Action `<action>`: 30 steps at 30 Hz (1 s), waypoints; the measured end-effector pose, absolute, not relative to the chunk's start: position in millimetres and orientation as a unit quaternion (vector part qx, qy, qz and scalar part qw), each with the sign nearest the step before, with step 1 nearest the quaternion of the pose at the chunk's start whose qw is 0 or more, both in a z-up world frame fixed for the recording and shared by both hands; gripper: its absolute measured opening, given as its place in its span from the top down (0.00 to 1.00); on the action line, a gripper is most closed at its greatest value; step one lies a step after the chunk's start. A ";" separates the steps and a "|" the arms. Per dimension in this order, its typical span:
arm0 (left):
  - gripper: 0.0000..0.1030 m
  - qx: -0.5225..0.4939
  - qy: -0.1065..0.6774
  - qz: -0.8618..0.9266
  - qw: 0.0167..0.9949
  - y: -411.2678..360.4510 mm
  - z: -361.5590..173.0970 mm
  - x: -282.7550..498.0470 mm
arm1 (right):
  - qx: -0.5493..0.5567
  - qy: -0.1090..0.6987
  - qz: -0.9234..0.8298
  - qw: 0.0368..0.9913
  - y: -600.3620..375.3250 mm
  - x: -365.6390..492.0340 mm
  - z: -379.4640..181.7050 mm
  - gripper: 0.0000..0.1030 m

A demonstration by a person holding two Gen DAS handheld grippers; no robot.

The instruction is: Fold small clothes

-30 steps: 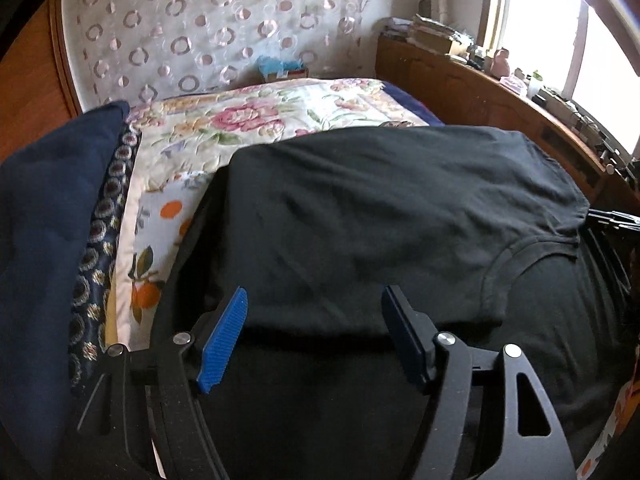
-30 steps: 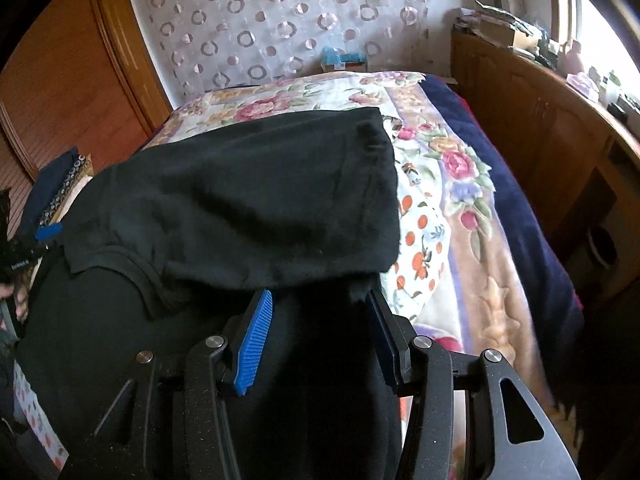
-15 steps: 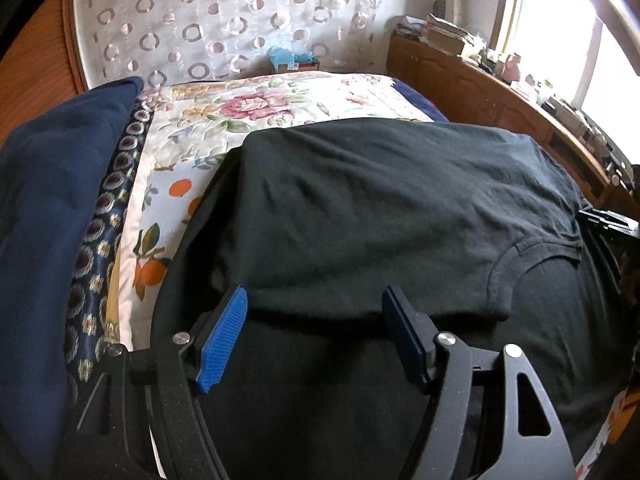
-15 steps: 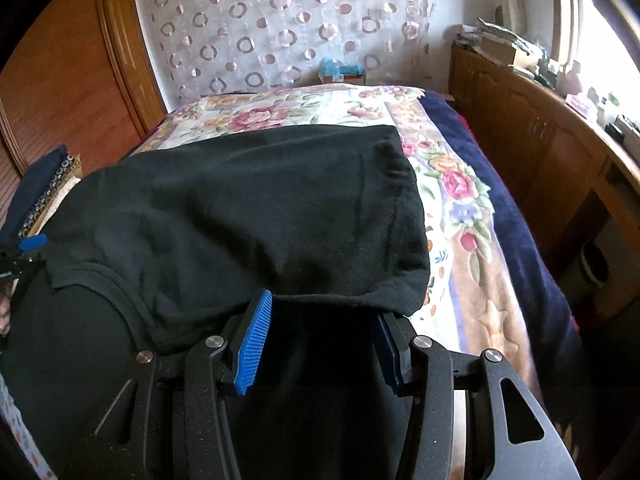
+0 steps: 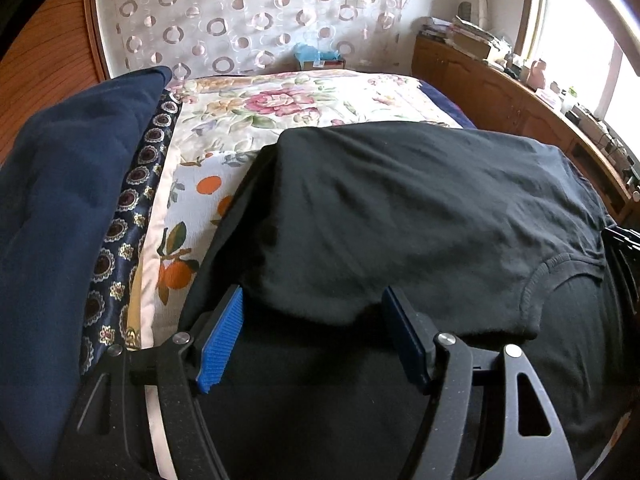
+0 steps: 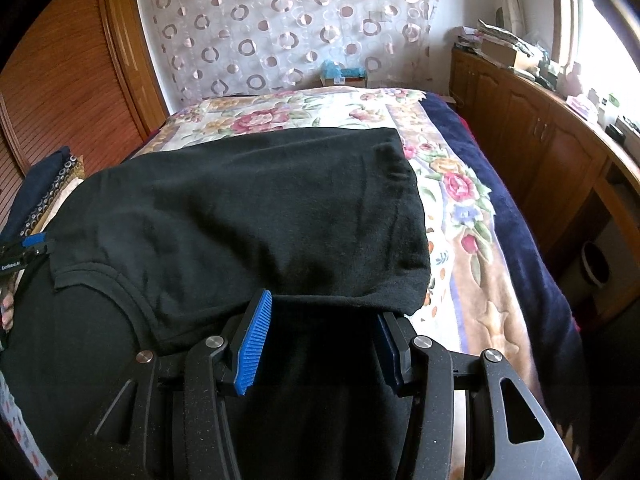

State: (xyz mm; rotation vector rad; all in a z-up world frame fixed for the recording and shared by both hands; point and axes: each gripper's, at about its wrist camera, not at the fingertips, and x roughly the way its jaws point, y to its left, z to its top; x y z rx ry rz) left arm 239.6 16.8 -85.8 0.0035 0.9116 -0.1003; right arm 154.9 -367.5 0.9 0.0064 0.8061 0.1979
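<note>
Left wrist view: black garment [image 5: 400, 208] lies folded over on the floral bedspread [image 5: 248, 128] — left gripper [image 5: 316, 336] spread wide, right gripper [image 6: 324, 336] parted; neither visibly clamps fabric.

Daylight from window [image 5: 576, 20] blown out; fisheye edges bent, corners dark.

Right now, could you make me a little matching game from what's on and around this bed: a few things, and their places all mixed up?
Things:
1. black cotton T-shirt
2. navy blue folded cloth
3. long wooden cabinet
4. small turquoise box

Places:
A. at the head of the bed
B. under the window
C. folded over, middle of the floral bedspread
D. along the bed's left edge

Pairs: 1-C, 2-D, 3-B, 4-A
</note>
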 end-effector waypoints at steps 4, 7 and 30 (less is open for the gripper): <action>0.31 0.007 0.441 -0.047 0.896 16.7 -86.1 241.7 | 0.012 0.387 0.109 0.915 -367.0 152.4 3.2 0.51; 0.32 0.008 0.442 -0.046 0.896 16.9 -86.1 242.6 | 0.021 0.379 0.121 0.917 -365.9 151.3 6.0 0.51; 0.74 0.003 0.432 -0.045 0.901 18.2 -84.3 251.6 | 0.038 0.392 0.062 0.917 -380.1 188.1 -10.1 0.51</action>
